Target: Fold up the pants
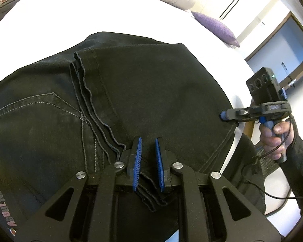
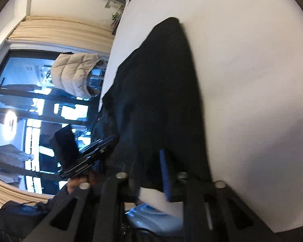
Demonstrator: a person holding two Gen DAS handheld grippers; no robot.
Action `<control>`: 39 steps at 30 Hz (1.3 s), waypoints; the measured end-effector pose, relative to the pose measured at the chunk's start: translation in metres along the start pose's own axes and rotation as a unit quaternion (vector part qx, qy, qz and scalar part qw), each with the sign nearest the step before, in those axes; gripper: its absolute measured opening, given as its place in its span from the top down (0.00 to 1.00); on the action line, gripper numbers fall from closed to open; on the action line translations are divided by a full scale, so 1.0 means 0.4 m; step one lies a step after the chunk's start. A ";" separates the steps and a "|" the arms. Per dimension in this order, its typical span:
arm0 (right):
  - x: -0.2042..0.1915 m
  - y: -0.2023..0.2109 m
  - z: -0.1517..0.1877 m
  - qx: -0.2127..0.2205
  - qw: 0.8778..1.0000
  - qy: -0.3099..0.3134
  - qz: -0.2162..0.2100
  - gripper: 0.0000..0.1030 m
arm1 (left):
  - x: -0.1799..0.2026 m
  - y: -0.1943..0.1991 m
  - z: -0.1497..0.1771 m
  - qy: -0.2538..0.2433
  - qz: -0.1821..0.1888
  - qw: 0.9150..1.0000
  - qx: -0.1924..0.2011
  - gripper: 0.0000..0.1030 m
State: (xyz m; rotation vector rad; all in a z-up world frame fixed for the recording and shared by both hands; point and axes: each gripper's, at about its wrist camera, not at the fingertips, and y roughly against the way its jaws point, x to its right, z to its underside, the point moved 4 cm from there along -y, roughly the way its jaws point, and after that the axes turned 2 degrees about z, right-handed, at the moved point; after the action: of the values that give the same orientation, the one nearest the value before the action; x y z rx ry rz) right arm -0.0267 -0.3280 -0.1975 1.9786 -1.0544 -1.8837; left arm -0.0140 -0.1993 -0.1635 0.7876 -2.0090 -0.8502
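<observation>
Black denim pants (image 1: pixel 147 92) lie flat on a white bed (image 1: pixel 91 16), already folded over themselves: the leg portion is laid across the seat, its hemmed cuff edges stacked in wavy layers running from the upper middle down toward the near edge. A back pocket with light contrast stitching shows on the left side, a double-stitched seam beside it. The right side edge sits close to the bed's border. From the right wrist view the pants (image 2: pixel 163 92) read as a dark, blurred slab on white sheet.
</observation>
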 end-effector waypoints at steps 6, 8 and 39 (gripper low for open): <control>-0.110 0.051 0.021 0.072 0.997 0.022 0.002 0.31 | 0.024 0.169 0.044 0.013 -0.017 0.998 0.056 0.86; -0.172 0.051 0.026 0.106 0.993 0.027 -0.034 0.19 | -0.003 0.257 0.080 0.048 -0.009 0.995 0.091 0.84; -0.447 -0.261 -0.004 0.034 0.985 0.046 -0.163 0.40 | -0.450 0.414 0.514 0.512 0.162 0.798 0.272 0.06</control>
State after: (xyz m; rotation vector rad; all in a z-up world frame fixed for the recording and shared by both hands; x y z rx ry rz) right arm 0.0243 -0.1428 -0.1198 2.3745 -0.8192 -1.9042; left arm -0.1373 0.0928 -0.2039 0.8950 -1.2745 0.3836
